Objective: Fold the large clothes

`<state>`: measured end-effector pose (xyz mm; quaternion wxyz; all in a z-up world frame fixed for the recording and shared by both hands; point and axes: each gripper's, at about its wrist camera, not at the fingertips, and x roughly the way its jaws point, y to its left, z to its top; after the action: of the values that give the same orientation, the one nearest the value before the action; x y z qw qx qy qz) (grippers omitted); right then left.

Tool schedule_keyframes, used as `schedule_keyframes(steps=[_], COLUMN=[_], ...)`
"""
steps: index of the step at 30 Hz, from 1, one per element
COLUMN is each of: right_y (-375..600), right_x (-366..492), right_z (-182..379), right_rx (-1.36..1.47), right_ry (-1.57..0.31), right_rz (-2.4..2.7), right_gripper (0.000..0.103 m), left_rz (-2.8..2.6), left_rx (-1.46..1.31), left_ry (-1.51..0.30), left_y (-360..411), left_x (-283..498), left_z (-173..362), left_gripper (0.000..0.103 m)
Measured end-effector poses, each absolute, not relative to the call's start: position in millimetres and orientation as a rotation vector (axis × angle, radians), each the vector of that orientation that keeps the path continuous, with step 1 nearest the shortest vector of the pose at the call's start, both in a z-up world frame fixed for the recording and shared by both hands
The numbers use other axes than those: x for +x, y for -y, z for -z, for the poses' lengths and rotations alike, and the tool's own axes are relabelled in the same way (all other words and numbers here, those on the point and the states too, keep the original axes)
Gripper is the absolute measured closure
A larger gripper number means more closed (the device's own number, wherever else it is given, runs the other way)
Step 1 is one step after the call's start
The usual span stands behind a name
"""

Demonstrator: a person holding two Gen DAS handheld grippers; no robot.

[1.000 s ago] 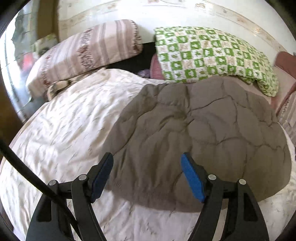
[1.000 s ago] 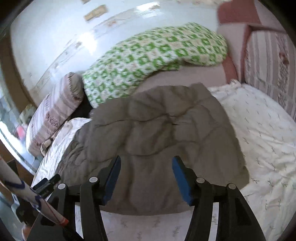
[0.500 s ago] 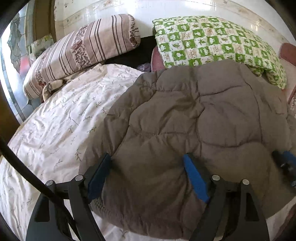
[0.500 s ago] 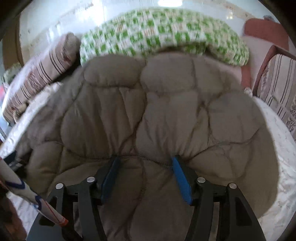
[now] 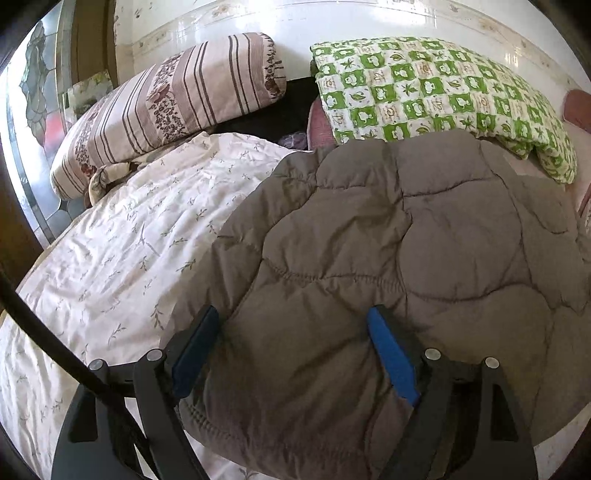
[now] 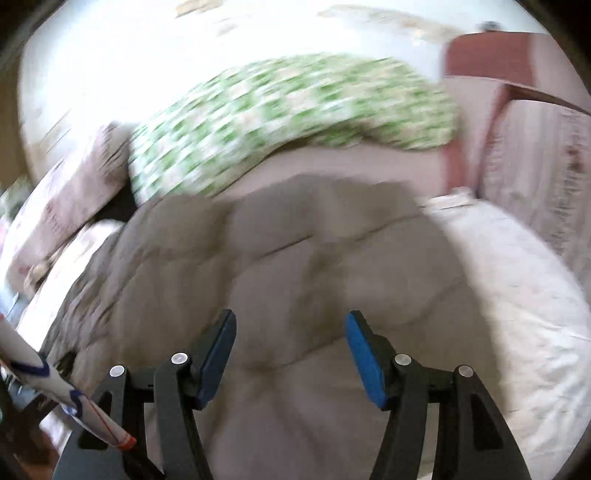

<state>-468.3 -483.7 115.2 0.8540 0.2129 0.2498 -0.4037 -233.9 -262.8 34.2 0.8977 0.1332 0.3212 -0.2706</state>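
Left gripper (image 5: 291,339): jaws spread wide, straddling the near hem of the grey-brown quilted coat (image 5: 388,258). Padding bulges between the blue pads (image 5: 391,354), but they do not look pressed into it, so nothing is gripped.

Right gripper (image 6: 290,354): jaws also apart, over the coat's near part with fabric beneath and between them. The view is smeared, so I cannot tell whether the pads touch the cloth. It holds nothing.

Coat: lies spread on the white leaf-print bedspread (image 5: 122,251). Its near hem is under both grippers and its far edge runs up to the green checked quilt (image 5: 436,92).

Step in hand: probably taking hold of the near hem at two points, ready to carry it over toward the far edge.

Doing it well: push each lower finger under the hem, not just into the puffy top. Catch every layer without pinching the bedspread. Close both sides before lifting and keep them level so the crease runs straight.

Risk: thick, slippery padding may squeeze out of a shallow bite.

Farther back: a striped pillow (image 5: 177,107) sits left of the green quilt, against the pale wall (image 5: 295,29).
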Motion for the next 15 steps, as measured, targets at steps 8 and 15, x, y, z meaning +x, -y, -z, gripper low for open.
schedule_keyframes(steps=[8,15], right_y=[547.6,546.1], right_x=[-506.1,-498.5], right_z=[-68.3,-64.5], right_rx=[0.728,0.696], right_ry=[-0.633,-0.661], right_rz=[0.965,0.995], right_gripper=[0.058,0.057], left_rz=[0.551,0.548], left_rx=[0.297,0.301], left_ry=[-0.646,-0.643], left_y=[265.5,265.8], left_x=[-236.6,-236.2], left_z=[-32.1,-31.9], left_gripper=[0.019,0.018])
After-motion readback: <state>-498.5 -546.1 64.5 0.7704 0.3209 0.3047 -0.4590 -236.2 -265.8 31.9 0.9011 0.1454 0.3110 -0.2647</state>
